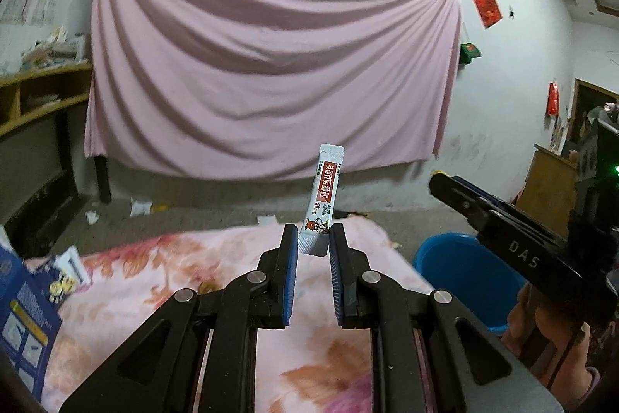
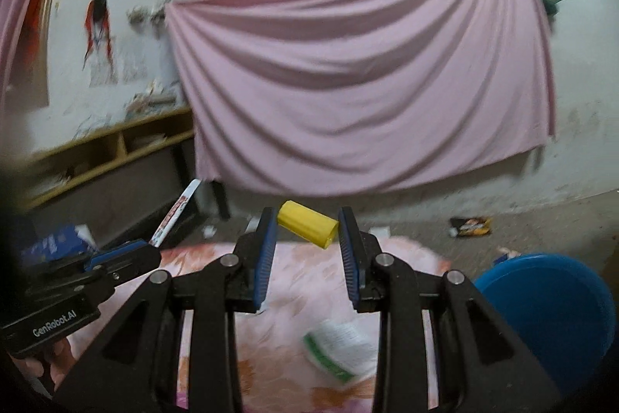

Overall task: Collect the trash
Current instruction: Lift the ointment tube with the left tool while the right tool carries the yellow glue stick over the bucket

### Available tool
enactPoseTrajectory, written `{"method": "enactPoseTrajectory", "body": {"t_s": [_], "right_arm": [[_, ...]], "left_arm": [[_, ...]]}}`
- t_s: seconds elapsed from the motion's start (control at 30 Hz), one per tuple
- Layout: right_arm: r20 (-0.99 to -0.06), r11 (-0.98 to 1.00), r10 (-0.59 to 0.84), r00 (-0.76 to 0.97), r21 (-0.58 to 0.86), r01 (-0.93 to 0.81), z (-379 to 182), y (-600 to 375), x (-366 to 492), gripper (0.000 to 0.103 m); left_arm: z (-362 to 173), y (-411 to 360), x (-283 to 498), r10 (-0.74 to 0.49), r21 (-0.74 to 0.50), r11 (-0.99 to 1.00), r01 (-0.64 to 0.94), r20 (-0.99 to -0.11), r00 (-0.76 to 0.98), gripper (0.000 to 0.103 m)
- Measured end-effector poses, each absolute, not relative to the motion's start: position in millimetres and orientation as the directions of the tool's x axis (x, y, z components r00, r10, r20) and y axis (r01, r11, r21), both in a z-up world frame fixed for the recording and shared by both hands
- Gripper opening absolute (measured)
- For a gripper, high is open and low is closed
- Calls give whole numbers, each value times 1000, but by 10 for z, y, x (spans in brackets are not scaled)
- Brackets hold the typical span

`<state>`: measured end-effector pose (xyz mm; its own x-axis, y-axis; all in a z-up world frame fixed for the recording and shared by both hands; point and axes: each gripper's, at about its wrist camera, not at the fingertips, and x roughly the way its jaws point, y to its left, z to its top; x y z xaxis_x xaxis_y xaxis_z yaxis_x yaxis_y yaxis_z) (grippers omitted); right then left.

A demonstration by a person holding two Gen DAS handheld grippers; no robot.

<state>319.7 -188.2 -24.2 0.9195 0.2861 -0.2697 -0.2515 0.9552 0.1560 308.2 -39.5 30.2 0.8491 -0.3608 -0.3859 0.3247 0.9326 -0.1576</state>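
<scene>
Item one: your left gripper point(image 1: 314, 243) clamps the sachet point(image 1: 324, 198) upright; item two: your right gripper point(image 2: 308, 233) grips the yellow tube point(image 2: 306, 229), both lifted clear for the blue bucket point(image 2: 549, 300).

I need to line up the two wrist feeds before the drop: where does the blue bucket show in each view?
Left wrist view: the blue bucket sits at lower right, on the floor beside the floral blanket, partly behind the right gripper.
Right wrist view: the blue bucket fills the lower right corner, right of the gripper's fingers.
Shared landmark: the pink sheet hung on the back wall.
</scene>
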Motion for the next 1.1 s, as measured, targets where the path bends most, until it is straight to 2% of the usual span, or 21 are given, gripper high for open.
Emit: {"method": "enactPoseTrajectory", "body": {"t_s": [0.17,0.6,0.87,1.1], "right_arm": [[-226,971,210,951,157,-177,-136,-2232,3086,59],[-198,981,34,980,195,5,-60,-3148,2794,59],[-234,968,-42,971,233,98,-125,-3595,2681,59],[-297,947,-66,953,281,153,-253,-3881,2652,59]], "left_arm": [[467,-702,3114,-395,-134,919,372,-360,845,13],[606,-1699,3221,-511,-75,853,517,-326,795,13],[556,-2164,3213,-565,-57,810,583,-339,752,13],[427,-2558,3301,-581,-54,788,613,-394,712,13]]}}
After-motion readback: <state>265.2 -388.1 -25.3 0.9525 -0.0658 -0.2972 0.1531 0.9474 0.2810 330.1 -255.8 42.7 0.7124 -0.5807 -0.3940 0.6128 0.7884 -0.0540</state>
